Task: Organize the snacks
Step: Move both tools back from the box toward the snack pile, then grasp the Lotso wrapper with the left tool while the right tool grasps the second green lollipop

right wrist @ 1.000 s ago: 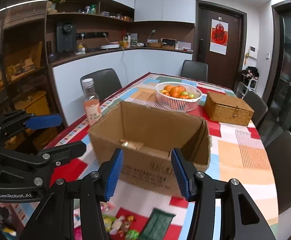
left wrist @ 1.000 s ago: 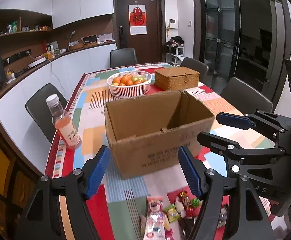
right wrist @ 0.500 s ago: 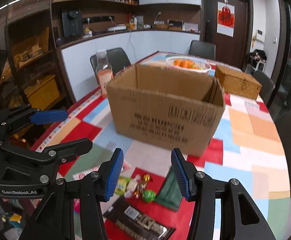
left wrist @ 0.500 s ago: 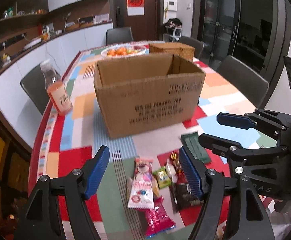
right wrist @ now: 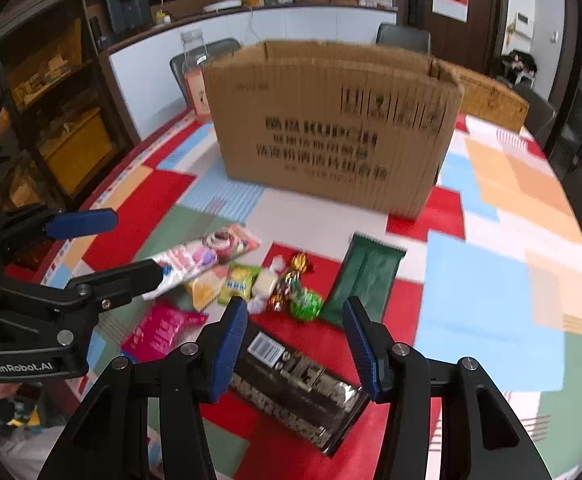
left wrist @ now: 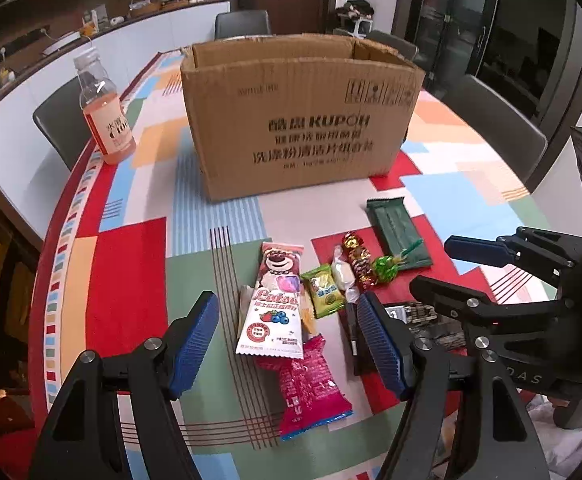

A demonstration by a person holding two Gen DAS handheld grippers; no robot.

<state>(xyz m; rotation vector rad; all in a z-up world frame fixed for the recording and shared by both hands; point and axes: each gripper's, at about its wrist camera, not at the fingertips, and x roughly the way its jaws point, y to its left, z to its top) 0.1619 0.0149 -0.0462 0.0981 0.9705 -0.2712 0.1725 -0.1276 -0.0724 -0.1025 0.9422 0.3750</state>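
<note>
Snack packets (left wrist: 279, 312) scattered flat, before open carton (left wrist: 299, 120)

Both tools tilt steeply downward over the counter (left wrist: 139, 264), side by side. The left tool (left wrist: 291, 340) has its blue-padded fingers (left wrist: 195, 340) standing well apart with nothing pressed between them. The right tool (right wrist: 297, 344) has a narrower gap between its fingers (right wrist: 229, 348), also gripping nothing.

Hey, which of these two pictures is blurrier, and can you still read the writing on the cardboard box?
The right wrist view is blurrier: the cardboard box and its print are smeared, hardly readable. The left wrist view is sharper: the box's lettering reads clearly, and so does the bear snack packet. Both views bend straight edges, such as the table rim, and darken at the corners.
</note>
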